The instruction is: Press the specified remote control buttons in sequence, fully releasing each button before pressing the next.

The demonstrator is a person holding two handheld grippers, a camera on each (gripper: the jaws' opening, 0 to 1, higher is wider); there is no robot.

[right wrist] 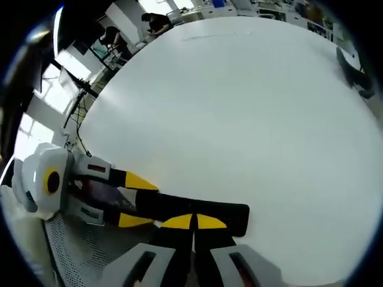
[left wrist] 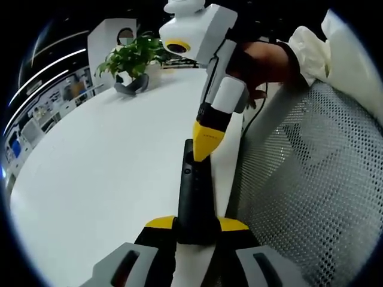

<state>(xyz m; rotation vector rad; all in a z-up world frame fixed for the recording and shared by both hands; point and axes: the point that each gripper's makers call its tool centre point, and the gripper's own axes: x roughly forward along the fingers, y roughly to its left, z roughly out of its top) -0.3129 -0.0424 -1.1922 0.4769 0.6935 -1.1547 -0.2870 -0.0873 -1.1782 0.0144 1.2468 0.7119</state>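
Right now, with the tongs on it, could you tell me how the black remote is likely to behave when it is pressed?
The remote looks like a stiff, slim bar, so it probably won't bend. The left tongs clamp one end, which should stop it sliding on the smooth white table. The right tongs press near its far end, so it may tilt slightly.

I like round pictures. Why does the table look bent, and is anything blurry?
Fisheye lenses curve the white table in the right gripper view. In the left gripper view the remote looks sharp, while the plant at the edge appears squashed and softer.
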